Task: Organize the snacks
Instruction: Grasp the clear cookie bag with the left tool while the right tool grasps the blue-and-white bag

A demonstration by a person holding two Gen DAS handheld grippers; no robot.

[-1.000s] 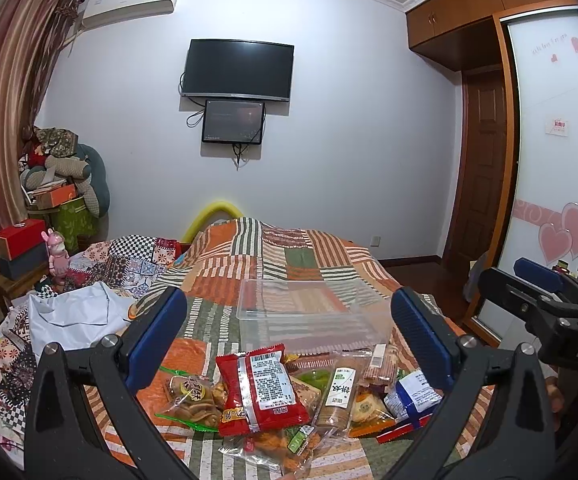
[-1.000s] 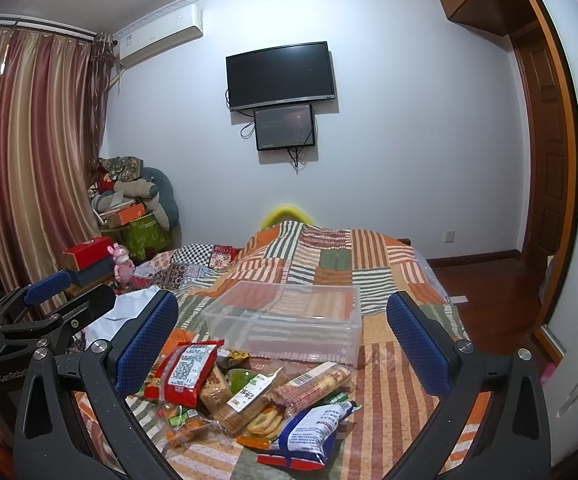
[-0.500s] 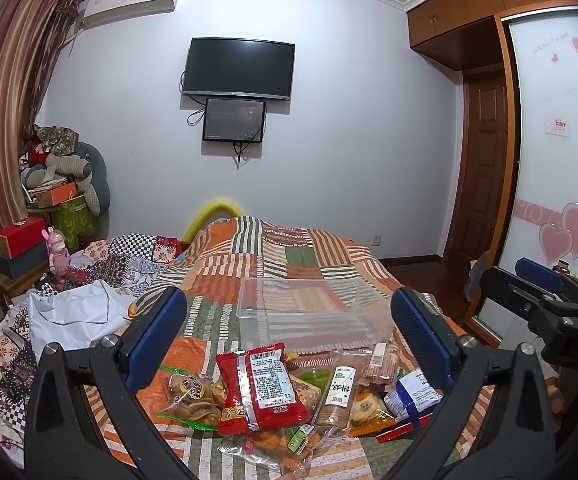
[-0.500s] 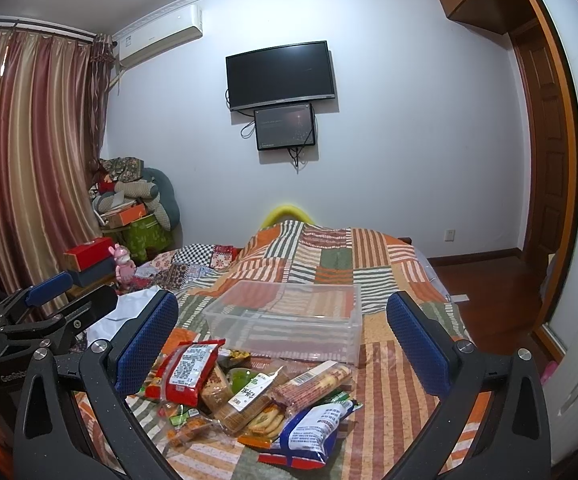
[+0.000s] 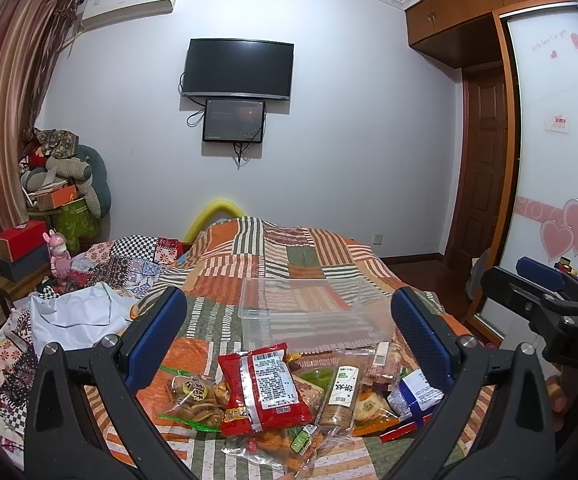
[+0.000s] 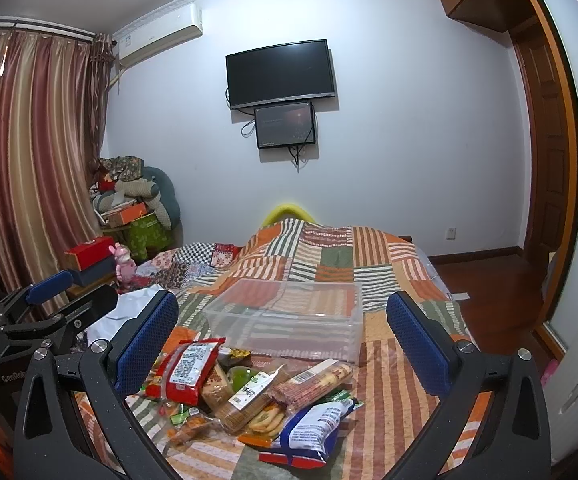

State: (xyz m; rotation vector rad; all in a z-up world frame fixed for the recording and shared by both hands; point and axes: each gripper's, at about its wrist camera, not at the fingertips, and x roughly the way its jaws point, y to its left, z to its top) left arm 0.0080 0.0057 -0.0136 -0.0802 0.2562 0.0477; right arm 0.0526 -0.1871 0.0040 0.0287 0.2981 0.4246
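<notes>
No change noted since the earlier frames. Patchwork striped bedspread (image 5: 249, 276), soft. Clear rigid rectangular bin (image 6: 289, 320) mid-bed, empty. Crinkled snack packets (image 5: 289, 392) heaped at near edge. Left gripper (image 5: 289, 340) and right gripper (image 6: 281, 340) held above heap, jaws apart, nothing gripped.

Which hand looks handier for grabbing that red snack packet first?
Probably the left gripper: the red packet lies centred between its open fingers, whereas it sits off to the left side of the right gripper.
</notes>
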